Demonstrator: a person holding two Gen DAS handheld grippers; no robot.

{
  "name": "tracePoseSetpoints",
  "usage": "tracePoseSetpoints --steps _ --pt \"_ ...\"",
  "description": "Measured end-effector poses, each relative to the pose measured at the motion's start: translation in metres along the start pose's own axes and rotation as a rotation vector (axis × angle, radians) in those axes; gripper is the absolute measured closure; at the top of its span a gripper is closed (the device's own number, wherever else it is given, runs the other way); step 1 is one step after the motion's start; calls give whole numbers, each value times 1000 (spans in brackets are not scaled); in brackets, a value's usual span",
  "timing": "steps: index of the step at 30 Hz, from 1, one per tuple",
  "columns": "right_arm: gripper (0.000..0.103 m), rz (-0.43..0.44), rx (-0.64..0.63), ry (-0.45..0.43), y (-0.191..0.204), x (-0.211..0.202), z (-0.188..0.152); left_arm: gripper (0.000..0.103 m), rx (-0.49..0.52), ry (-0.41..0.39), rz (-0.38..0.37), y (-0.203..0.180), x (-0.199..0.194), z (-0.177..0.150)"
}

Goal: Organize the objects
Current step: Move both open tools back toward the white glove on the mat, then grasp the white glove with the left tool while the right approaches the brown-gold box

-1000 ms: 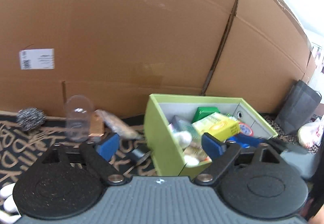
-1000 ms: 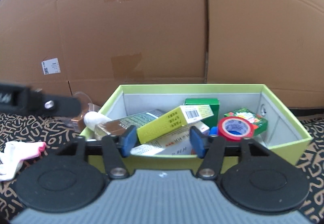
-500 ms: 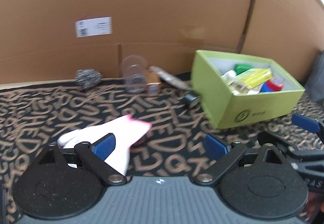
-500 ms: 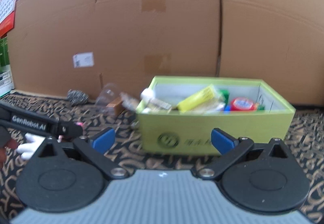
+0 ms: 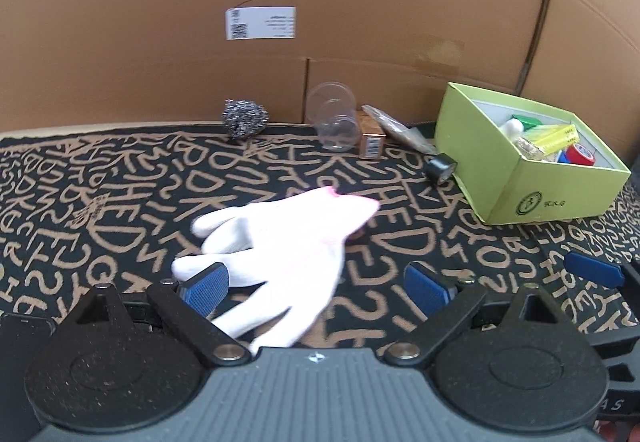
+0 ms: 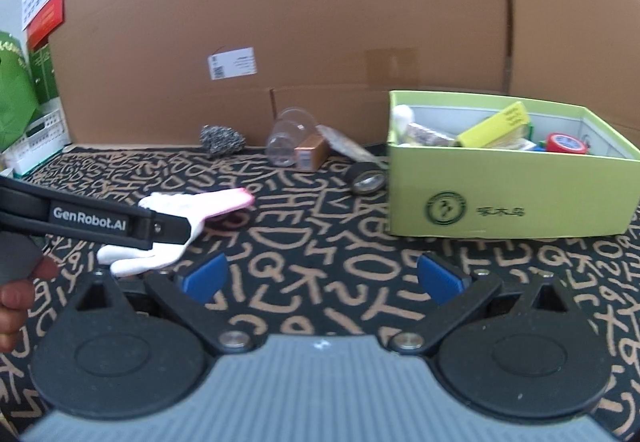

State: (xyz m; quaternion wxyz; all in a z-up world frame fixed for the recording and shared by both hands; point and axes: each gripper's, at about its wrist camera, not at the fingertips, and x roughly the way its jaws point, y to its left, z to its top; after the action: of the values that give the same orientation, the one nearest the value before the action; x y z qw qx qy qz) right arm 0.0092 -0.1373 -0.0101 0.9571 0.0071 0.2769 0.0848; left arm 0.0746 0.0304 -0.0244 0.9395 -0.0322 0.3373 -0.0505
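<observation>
White cotton glove (image 5: 280,242) lies flat on the lettered mat (image 5: 100,202), just ahead of our left gripper (image 5: 316,286), cuff pointing away toward the green box (image 5: 500,178). Both the left and our right gripper (image 6: 322,278) gape empty; the left is nearer.

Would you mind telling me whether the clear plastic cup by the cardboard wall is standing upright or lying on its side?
On its side. The clear plastic cup lies on the patterned mat, round mouth facing the camera, beside a small brown box.
</observation>
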Motion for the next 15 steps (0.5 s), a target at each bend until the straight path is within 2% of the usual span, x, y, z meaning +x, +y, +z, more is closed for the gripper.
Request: tracePoseSetpoints --steps 4,7,11,13,15 --pt "0 13 -31 29 9 9 -3 5 -55 24 23 26 7 -7" --pt "0 21 -26 58 12 18 -5 5 -68 44 -1 34 18 -9" --pt "0 24 -29 79 18 23 -6 5 -8 54 -27 23 36 -4" --pt "0 21 -40 81 20 23 -7 5 23 66 -16 19 50 -2" --pt "0 18 -41 82 21 24 -6 15 86 31 2 13 55 -3"
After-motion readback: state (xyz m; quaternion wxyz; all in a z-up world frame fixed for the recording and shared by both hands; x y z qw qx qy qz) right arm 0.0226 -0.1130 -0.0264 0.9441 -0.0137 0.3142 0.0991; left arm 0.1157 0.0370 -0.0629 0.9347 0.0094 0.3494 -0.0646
